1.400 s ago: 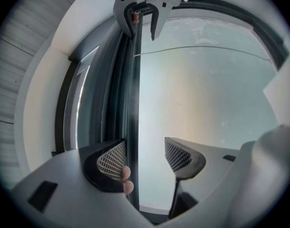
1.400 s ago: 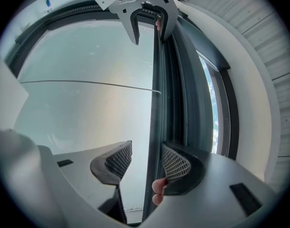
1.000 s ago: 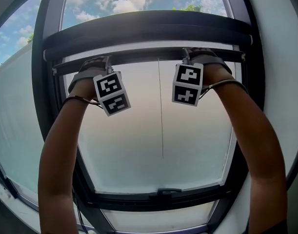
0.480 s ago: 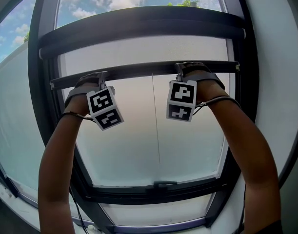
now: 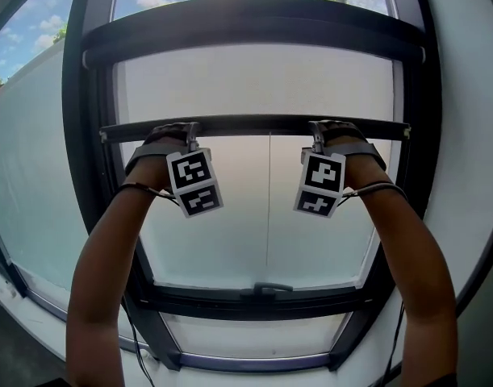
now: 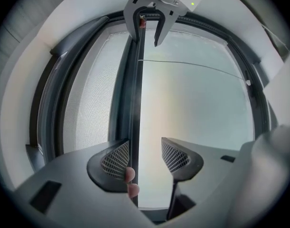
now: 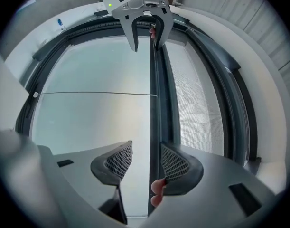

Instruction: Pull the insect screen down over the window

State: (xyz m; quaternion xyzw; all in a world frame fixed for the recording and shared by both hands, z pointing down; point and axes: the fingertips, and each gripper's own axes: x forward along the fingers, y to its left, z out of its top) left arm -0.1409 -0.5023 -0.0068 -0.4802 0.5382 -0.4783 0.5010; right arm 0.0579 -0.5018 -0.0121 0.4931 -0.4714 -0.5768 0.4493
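Note:
The insect screen's dark pull bar (image 5: 262, 125) runs across the window, with grey mesh (image 5: 254, 83) stretched above it up to the roller housing (image 5: 254, 32). My left gripper (image 5: 184, 132) and right gripper (image 5: 325, 130) both sit on the bar from below. In the left gripper view the bar (image 6: 135, 103) lies against one pad of the left gripper (image 6: 145, 151), the other pad stands apart, and a person's fingertips (image 6: 130, 177) hook the bar. In the right gripper view the right gripper (image 7: 145, 156) holds the bar (image 7: 154, 103) the same way, against one pad only.
The dark window frame (image 5: 93, 176) surrounds the pane, with its lower sash rail and latch (image 5: 266, 289) below. A thin cord (image 5: 269, 208) hangs from the bar's middle. White walls flank the window, and sky shows above the housing.
The pull bar has come down with both grippers, and a taller band of mesh shows above it. The hands stay in the same places along the bar.

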